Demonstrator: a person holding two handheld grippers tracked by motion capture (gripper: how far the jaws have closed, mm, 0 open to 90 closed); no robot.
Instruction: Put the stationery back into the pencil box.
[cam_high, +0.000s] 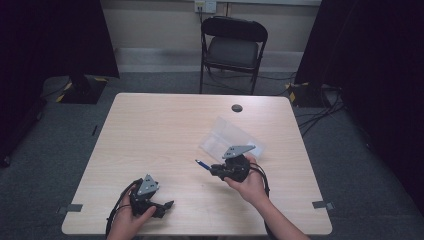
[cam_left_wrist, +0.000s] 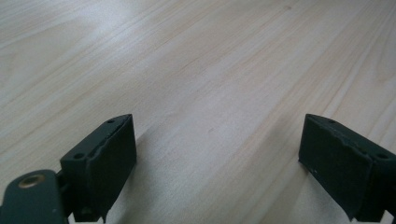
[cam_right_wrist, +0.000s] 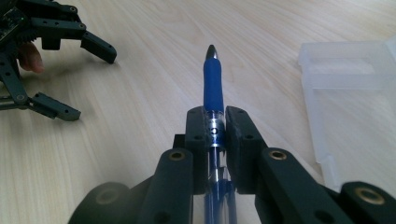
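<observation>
A blue pen (cam_right_wrist: 213, 84) with a clear barrel and a blue grip pokes forward from between the jaws of my right gripper (cam_right_wrist: 215, 122), which is shut on it. In the high view the pen (cam_high: 202, 163) points left from the right gripper (cam_high: 216, 170), a little above the middle of the table. A clear plastic case (cam_high: 229, 137) lies open just behind that hand, and its edge (cam_right_wrist: 345, 70) appears at the right of the right gripper view. My left gripper (cam_high: 167, 206) rests near the table's front left with its jaws wide apart and bare wood (cam_left_wrist: 219, 140) between them.
The light wooden table (cam_high: 165, 125) has a dark round grommet (cam_high: 237, 108) near its far edge. A black folding chair (cam_high: 233, 49) stands behind the table. Dark curtains and floor cables flank both sides. The left gripper (cam_right_wrist: 60, 79) also appears far off in the right gripper view.
</observation>
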